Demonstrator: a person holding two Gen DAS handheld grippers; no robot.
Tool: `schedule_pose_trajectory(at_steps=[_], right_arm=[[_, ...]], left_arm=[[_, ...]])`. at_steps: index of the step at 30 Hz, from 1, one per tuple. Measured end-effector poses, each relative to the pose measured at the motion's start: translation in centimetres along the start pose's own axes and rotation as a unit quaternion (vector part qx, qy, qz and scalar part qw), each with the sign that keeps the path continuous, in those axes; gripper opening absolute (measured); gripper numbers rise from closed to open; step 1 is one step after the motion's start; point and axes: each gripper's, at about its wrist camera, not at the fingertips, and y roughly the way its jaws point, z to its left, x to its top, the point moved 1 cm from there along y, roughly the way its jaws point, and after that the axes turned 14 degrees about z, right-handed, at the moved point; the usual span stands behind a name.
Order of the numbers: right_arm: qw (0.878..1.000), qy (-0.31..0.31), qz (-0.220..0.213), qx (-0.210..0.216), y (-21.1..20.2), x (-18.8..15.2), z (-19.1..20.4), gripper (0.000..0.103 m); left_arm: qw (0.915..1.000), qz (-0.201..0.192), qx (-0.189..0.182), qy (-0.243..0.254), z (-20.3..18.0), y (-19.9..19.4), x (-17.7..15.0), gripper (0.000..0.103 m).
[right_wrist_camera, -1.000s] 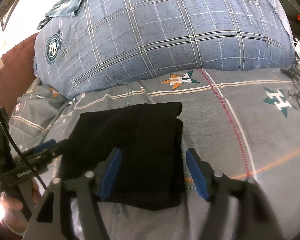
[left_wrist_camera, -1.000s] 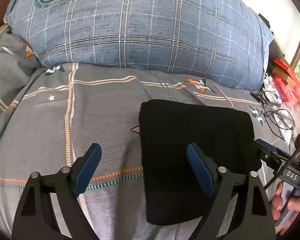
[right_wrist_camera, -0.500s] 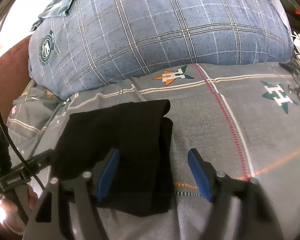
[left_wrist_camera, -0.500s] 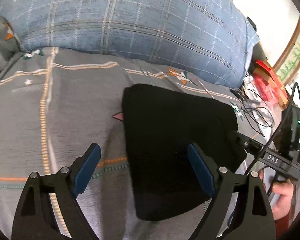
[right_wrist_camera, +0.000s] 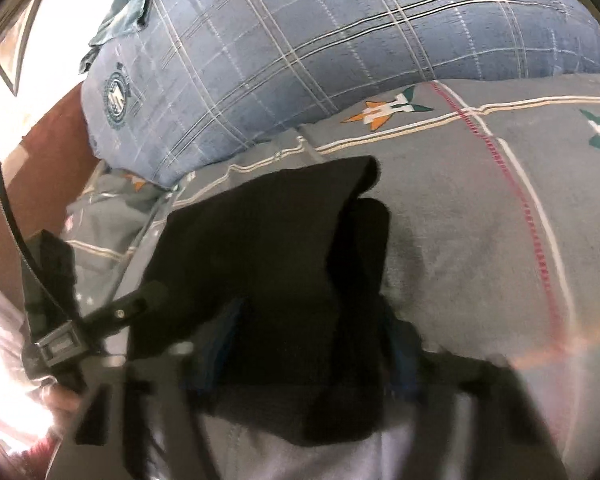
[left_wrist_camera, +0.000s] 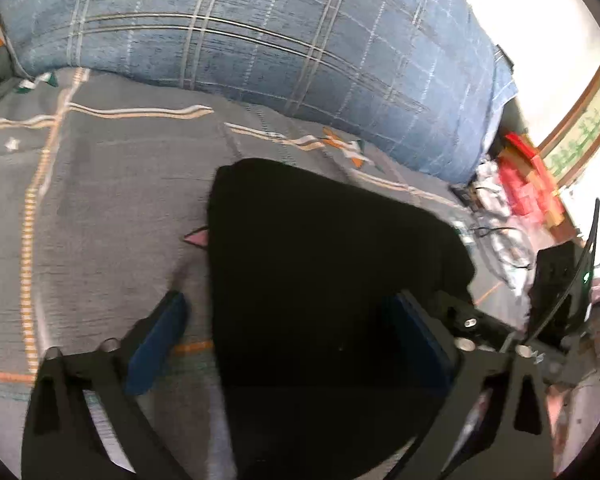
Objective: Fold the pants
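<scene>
Nearest the left wrist camera, the left gripper (left_wrist_camera: 290, 334) has its jaws spread and straddles the near left edge of the folded black pants (left_wrist_camera: 324, 280): one blue pad sits on the grey bedspread (left_wrist_camera: 112, 200) beside the cloth, the other over the black fabric, and neither visibly presses, so it reads as released, though its jaws have just been closing a little with the edge between them. In the right wrist view the right gripper (right_wrist_camera: 308, 344) has also just been closing, its jaws set either side of the stacked right edge of the pants (right_wrist_camera: 268, 248); motion blur and black cloth against dark pads leave it unclear whether they already pinch the fabric. The pants lie as a compact folded bundle on the bedspread, short of the big blue plaid pillow (left_wrist_camera: 260, 40). The likely failure is a partial grab: the right edge shows at least two offset layers, so a pinch may take only the top one and peel the fold open on lifting. Uneven closing of the two sides could also drag the bundle askew on the soft bedding. The near edge of the bundle is hidden behind both grippers, and the layer count is lost in the black. Farther right, cables and red packaging (left_wrist_camera: 528, 184) are too smeared to identify.
</scene>
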Motion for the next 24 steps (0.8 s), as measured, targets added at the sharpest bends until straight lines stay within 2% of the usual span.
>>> schedule_pose_trajectory(at_steps=[1, 2, 4, 6, 9, 12, 15, 19, 24], right_arm=[[1.000, -0.007, -0.005, -0.009, -0.2, -0.1, 0.3, 0.049], [1.000, -0.013, -0.012, -0.022, -0.7, -0.3, 0.8, 0.047], [0.999, -0.019, -0.027, -0.037, -2.0, -0.3, 1.6, 0.040], [0.998, -0.025, -0.043, -0.046, -3.3, -0.3, 2.2, 0.037], [0.996, -0.038, -0.060, -0.058, -5.4, 0.0, 3.3, 0.036], [0.994, -0.056, -0.084, -0.047, -7.2, 0.5, 4.6, 0.035], [0.993, -0.070, -0.091, -0.037, -7.8, 1.5, 6.1, 0.034], [0.992, -0.086, -0.088, -0.029, -6.3, 3.1, 8.1, 0.034], [0.995, -0.075, -0.059, -0.005, -1.4, 5.3, 8.7, 0.034]], left_arm=[[1.0000, 0.005, -0.008, -0.001, -0.2, 0.0, 0.0, 0.071], [1.0000, 0.003, 0.001, 0.001, -0.4, -0.2, 0.0, 0.067], [0.9997, -0.003, 0.010, 0.023, -1.3, -0.9, -0.1, 0.047], [0.9990, -0.008, 0.011, 0.042, -2.2, -1.9, 0.0, 0.042], [0.9979, -0.025, 0.010, 0.059, -3.4, -3.8, 0.4, 0.041], [0.9970, -0.040, 0.010, 0.065, -3.7, -5.1, 1.3, 0.041], [0.9960, -0.053, 0.024, 0.067, -3.4, -6.5, 2.2, 0.041], [0.9956, -0.065, 0.046, 0.050, -1.2, -7.8, 3.4, 0.041], [0.9954, -0.048, 0.081, 0.021, 2.6, -6.8, 4.6, 0.041]])
